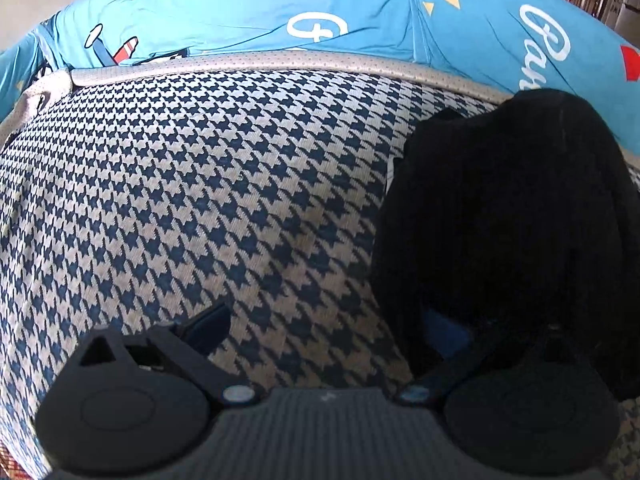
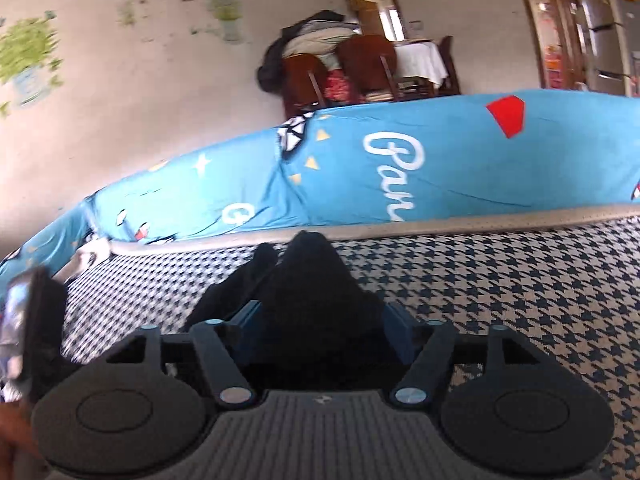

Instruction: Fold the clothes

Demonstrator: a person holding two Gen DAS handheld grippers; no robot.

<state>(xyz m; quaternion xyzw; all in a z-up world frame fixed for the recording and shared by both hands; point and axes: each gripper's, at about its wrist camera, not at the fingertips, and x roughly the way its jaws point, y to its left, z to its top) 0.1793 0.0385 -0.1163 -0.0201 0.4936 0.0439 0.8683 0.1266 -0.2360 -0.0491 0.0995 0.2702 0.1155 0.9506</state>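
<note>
Houndstooth surface [image 1: 180, 200], blue printed cover [image 1: 240, 8] behind it. Black garment [image 2: 308, 300] lies bunched on the surface, between the right tool's [image 2: 322, 328] spread fingers, not pinched. Left tool [image 1: 320, 328] wide open, garment covering its right finger.

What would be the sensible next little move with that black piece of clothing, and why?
Probably draw the right gripper back off the black garment. Its jaws stand apart with the cloth bunched between them, lying in a peaked heap on the houndstooth cover. In the left wrist view the left gripper is also open beside the heap, free to flatten it afterwards.
</note>
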